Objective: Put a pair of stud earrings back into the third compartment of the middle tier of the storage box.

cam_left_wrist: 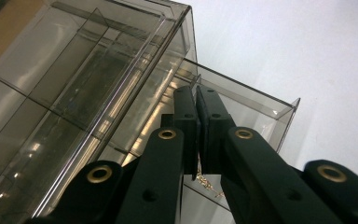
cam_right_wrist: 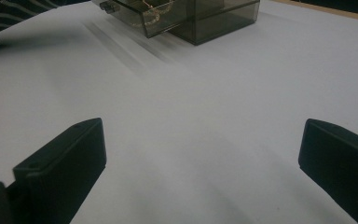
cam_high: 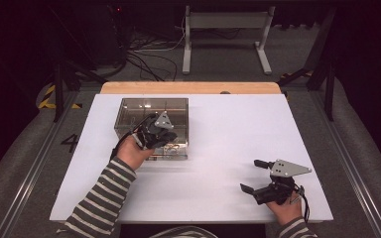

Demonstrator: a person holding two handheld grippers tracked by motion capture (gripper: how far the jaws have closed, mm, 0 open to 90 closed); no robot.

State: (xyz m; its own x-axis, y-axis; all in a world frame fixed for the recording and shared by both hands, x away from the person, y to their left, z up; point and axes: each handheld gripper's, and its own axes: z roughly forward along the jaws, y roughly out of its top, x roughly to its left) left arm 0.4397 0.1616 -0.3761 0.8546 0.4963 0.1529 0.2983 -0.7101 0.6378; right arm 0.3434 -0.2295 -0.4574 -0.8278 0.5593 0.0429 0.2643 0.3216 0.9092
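With its jaws pressed together over the open drawer (cam_left_wrist: pixel 242 112) of the smoked acrylic box (cam_high: pixel 151 119), the left gripper (cam_high: pixel 162 135) holds nothing visible and should stay low and centred, while the right gripper (cam_high: pixel 260 174) rests wide open and empty.

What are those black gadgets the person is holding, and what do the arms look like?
Each hand holds a black two-jaw tool. The left gripper has flat black jaws on arms with brass-coloured rivets. The right gripper carries a grey three-cornered plate and trails a black cable. The sleeves are striped dark and light.
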